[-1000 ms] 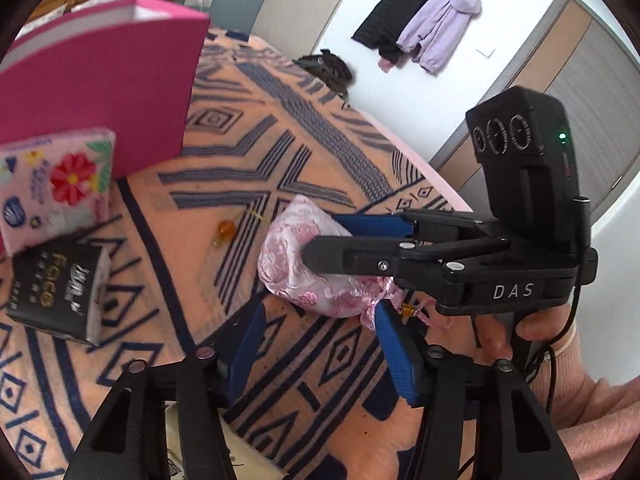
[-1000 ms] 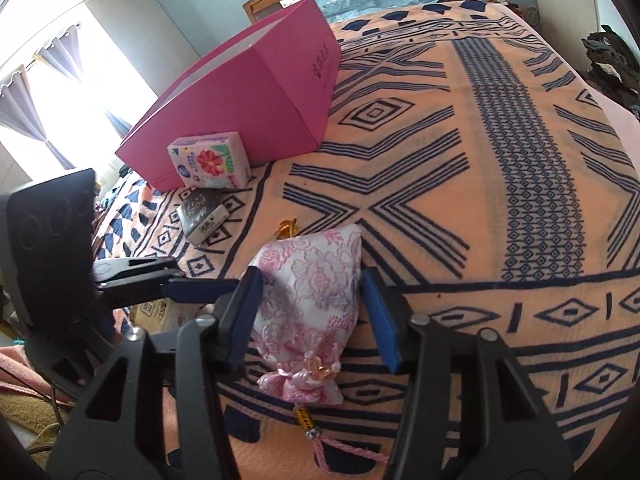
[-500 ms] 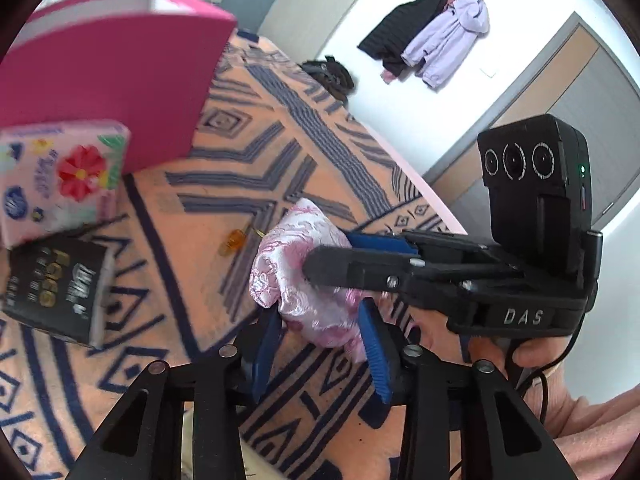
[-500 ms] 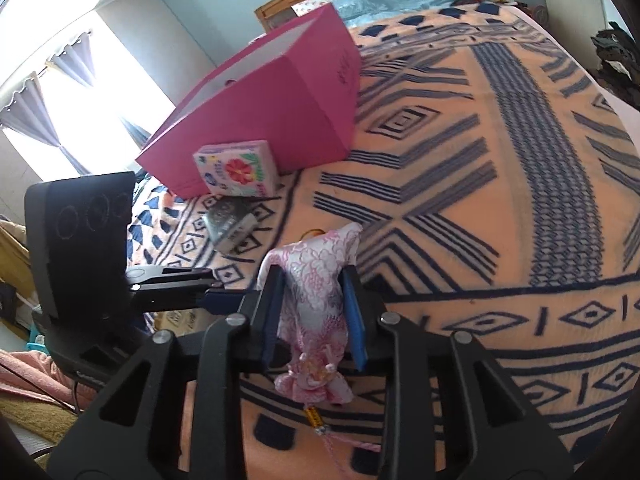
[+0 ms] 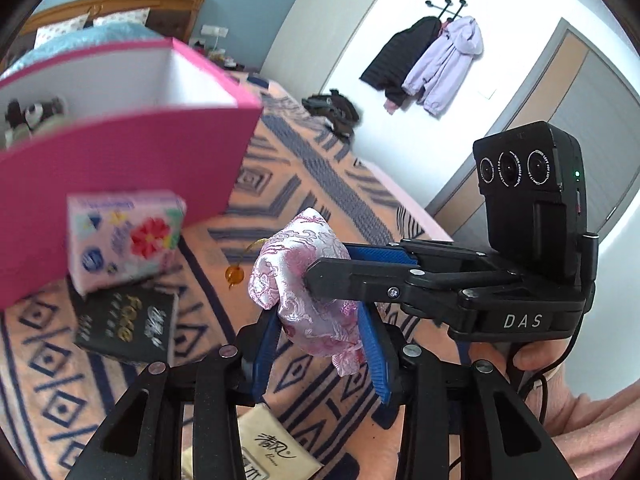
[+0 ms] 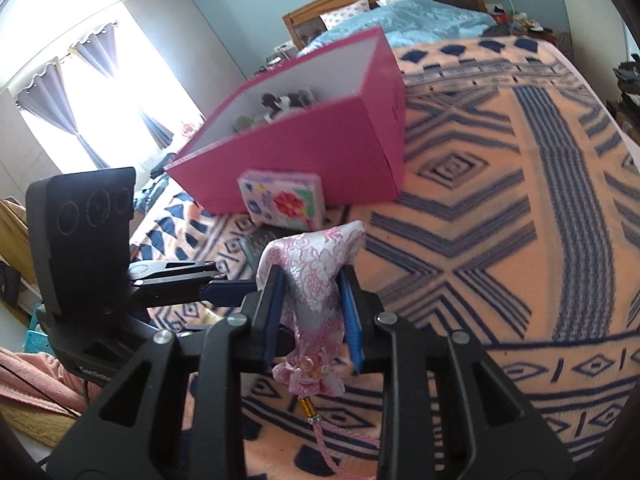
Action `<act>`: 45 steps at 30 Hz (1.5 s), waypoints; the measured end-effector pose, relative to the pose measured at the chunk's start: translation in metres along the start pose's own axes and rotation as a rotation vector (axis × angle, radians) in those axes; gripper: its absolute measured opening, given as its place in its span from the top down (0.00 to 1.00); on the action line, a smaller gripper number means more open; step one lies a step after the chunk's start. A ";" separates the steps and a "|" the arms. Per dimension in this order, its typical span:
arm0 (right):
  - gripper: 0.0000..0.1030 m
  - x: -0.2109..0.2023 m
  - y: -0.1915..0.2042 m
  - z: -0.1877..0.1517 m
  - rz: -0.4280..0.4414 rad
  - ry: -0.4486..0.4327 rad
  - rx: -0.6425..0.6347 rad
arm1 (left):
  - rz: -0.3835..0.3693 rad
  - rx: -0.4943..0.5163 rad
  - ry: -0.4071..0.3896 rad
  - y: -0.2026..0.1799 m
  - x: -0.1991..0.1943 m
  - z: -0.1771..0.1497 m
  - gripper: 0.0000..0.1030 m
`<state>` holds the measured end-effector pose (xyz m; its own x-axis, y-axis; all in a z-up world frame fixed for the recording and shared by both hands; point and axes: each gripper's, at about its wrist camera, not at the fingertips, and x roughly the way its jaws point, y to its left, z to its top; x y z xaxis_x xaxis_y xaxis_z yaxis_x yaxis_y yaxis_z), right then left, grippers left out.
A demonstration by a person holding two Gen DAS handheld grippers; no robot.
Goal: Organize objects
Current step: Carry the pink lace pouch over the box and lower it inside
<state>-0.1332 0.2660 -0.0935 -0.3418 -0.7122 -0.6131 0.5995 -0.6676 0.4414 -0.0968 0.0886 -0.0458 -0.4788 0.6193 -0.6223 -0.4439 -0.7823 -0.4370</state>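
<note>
A pink-and-white brocade pouch (image 5: 296, 264) (image 6: 316, 264) hangs in the air above the bedspread, held from two sides. My left gripper (image 5: 320, 340) is shut on its lower end; in the right wrist view its fingers reach in from the left (image 6: 224, 292). My right gripper (image 6: 314, 312) is shut on its middle, its dark finger crossing in front of the pouch (image 5: 332, 276) in the left wrist view. The pouch's tassel (image 6: 320, 428) dangles below, and an amber bead (image 5: 235, 276) hangs at its side. An open pink box (image 5: 120, 152) (image 6: 320, 152) stands just beyond.
A floral tissue pack (image 5: 124, 240) (image 6: 286, 204) leans on the box, with a black pack (image 5: 124, 324) in front of it. Another tissue pack (image 5: 272, 452) lies under my left gripper. The patterned bedspread (image 6: 480, 240) stretches right. Several small items lie inside the box. Coats (image 5: 432, 64) hang on the far wall.
Both grippers went from open around the pouch to shut on it. They have lifted it off the bedspread, and the pink box now looks closer and more open to view.
</note>
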 end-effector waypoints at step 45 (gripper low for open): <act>0.71 0.009 0.070 0.171 0.088 -0.214 -0.239 | 0.276 0.158 -0.313 0.020 -0.084 0.134 0.62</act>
<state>-0.2177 0.1757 0.0437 -0.4097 -0.8114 -0.4169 0.7777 -0.5495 0.3052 -0.1669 0.0299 0.0841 -0.7911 0.3982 -0.4644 -0.3659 -0.9164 -0.1624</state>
